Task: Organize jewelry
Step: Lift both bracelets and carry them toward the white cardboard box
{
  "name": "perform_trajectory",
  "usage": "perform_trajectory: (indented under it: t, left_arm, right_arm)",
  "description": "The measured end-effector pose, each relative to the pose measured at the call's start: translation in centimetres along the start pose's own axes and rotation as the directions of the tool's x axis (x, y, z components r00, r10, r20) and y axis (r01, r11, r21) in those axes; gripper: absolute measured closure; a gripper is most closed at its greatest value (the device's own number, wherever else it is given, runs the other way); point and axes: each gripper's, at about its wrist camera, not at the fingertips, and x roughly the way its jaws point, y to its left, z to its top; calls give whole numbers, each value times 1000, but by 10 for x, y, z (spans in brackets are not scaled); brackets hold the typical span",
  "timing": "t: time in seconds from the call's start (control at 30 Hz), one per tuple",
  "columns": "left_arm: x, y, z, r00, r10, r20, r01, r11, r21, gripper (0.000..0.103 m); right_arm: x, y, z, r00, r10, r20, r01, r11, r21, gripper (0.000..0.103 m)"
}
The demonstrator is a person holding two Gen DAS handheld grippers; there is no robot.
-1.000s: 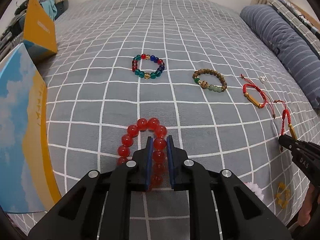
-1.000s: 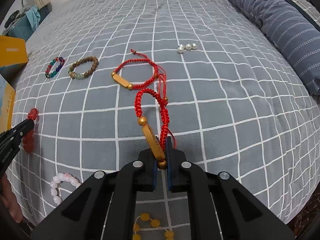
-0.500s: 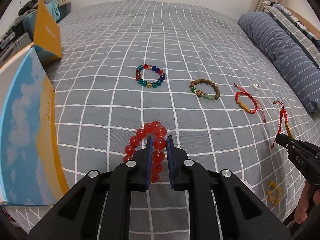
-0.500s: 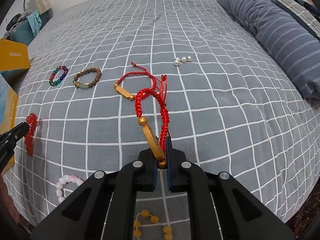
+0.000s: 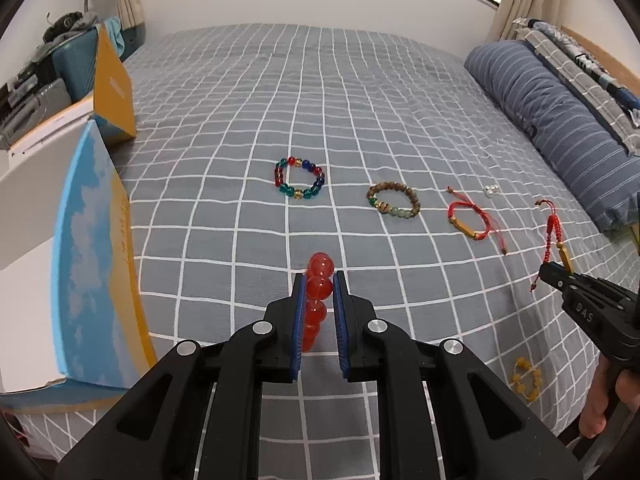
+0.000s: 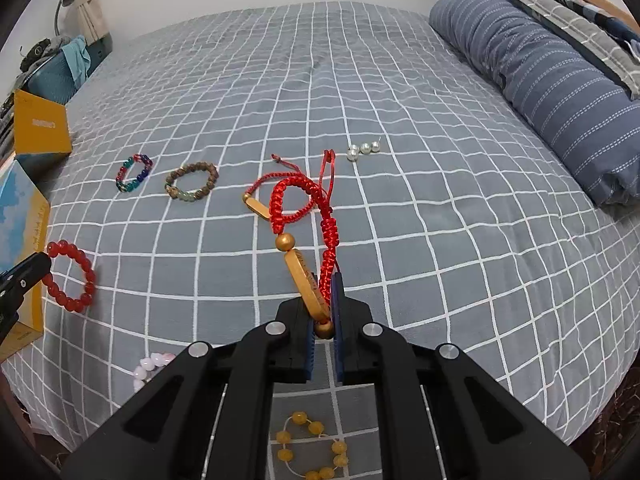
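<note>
Left wrist view: the left claw [image 5: 319,286] is clamped on the red bead bracelet [image 5: 318,288], which a second ago lay partly on the bed [image 5: 240,128] and now hangs edge-on between the pads, lifted clear — the bed looks farther below. Right wrist view: the right claw [image 6: 323,304], closed tight on the red cord bracelet [image 6: 308,216] by its gold bar, has raised it too, so its loop dangles above the other cord bracelet [image 6: 260,196] on the bed.

Eight bracelets [image 6: 191,187], three pearls [image 6: 363,150]
</note>
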Motion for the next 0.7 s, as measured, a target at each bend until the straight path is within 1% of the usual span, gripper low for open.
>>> perform_trajectory:
  t: [0.37,0.57,0.7]
  left_arm:
    - [-34,5,7,998,-23,51,23,1000,2,90]
    - [-52,20,17,996,-24,83,26,999,-21,90]
    - [-67,30,22,994,-16,105,20,999,-32,90]
  right_arm:
    - [-23,25,13,998,26,50,-25,999,-22,97]
    - [-35,51,25,997,29,74,-24,998,-58,97]
    - [-46,72,31,995,47,88,-40,996,-79,97]
